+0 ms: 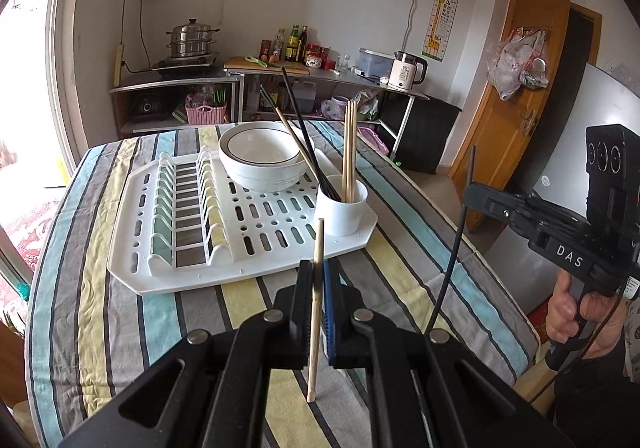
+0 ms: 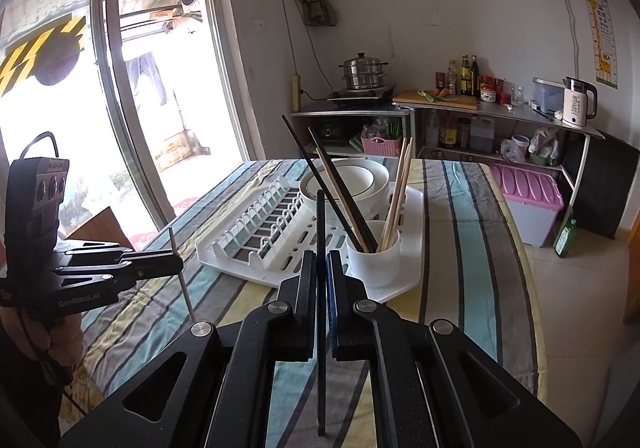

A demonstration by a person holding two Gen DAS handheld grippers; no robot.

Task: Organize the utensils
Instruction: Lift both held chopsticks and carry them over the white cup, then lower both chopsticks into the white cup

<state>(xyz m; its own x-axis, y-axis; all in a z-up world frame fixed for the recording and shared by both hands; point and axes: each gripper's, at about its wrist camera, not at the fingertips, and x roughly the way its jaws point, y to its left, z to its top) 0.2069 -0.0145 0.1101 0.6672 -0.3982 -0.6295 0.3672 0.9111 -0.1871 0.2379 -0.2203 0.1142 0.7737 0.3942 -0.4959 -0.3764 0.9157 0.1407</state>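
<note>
On the striped cloth (image 1: 100, 288) covering the surface sits a white drying rack (image 1: 152, 280), with stacked white bowls (image 1: 260, 164) toward its far side and a white cup (image 1: 342, 208) at its near right corner. Inside the cup stand several light wooden chopsticks (image 1: 349, 148), nearly upright, and darker chopsticks (image 1: 298, 120) that lean away over the bowls. Nearer the camera, the left tool (image 1: 318, 280) is closed on a single light wooden chopstick (image 1: 316, 308), held close to vertical, its top end showing in front of the rack's near edge and its lower end hanging above the cloth. Off to the right of the rack, the right tool (image 2: 321, 272) is clamped on a black chopstick (image 2: 321, 288), also held upright, above the cloth and short of the cup. Both held chopsticks are clear of the cup and rack, neither touching them. Each tool is gripped by a hand at its handle.
</note>
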